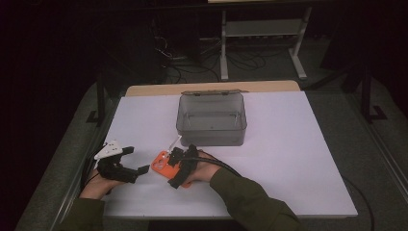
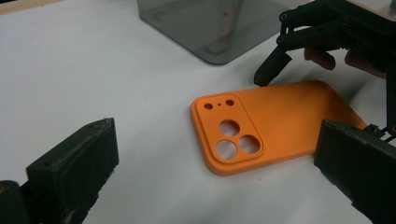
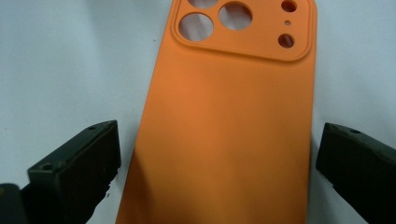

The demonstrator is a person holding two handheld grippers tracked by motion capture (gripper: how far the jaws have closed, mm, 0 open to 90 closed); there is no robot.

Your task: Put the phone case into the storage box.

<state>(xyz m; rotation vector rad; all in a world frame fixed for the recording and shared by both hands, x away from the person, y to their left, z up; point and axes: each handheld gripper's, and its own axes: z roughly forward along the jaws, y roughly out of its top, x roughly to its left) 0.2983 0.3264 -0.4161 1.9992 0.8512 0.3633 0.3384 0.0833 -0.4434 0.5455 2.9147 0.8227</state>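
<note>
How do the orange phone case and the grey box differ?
The orange phone case is flat and opaque; the grey box is tall, see-through and open on top. The case lies beside the right claw, with the left claw close; the box stands farther back, untouched. Both rest on the white table.

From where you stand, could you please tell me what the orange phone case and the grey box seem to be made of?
Orange phone case: probably soft silicone or rubbery plastic; even matte surface, rounded moulded edges around the lens holes. Grey box: likely rigid smoky translucent plastic; its floor shows through the walls.

surface: white table (image 1: 298, 159), wood edge at the back
on it: orange phone case (image 1: 162, 162), flat; grey plastic box (image 1: 211, 126)
</note>
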